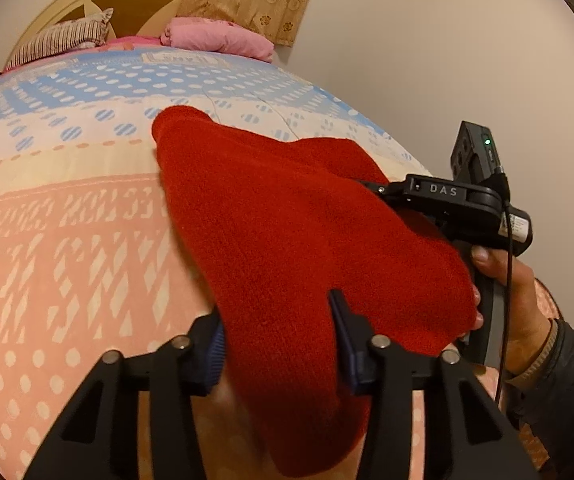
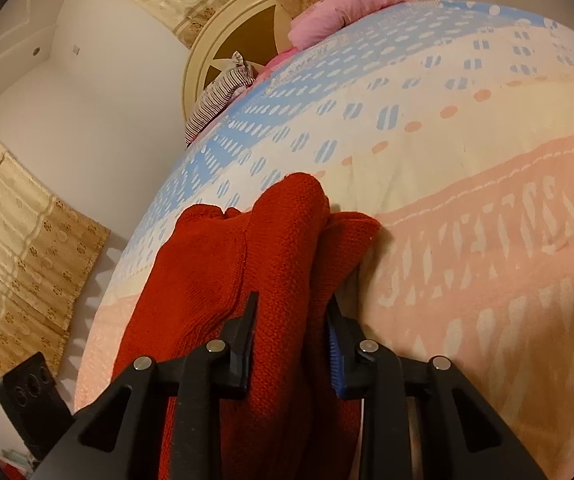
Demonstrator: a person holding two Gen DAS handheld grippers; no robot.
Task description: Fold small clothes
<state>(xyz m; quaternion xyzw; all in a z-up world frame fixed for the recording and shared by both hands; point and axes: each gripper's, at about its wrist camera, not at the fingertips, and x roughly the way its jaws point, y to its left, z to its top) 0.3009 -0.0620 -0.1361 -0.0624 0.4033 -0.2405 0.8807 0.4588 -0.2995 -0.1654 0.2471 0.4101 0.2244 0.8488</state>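
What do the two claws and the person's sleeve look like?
Both claws, left claw and right claw, are black with silver pivot bolts and blue ribbed pads. The right one's body reads "DAS", with a green light and a black cable. The sleeve is dark grey.

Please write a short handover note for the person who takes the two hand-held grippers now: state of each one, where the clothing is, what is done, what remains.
Left hand-held gripper: fingers on either side of a bunched part of the red knitted garment; firm pinch not confirmed.
Right hand-held gripper: shut on a fold of the same garment.
Garment: raised at both grips, far part resting on the patterned bedspread.
Done: both grippers are at the garment.
Left: confirm the left grip, make the fold, lay it flat. No finished fold visible yet.
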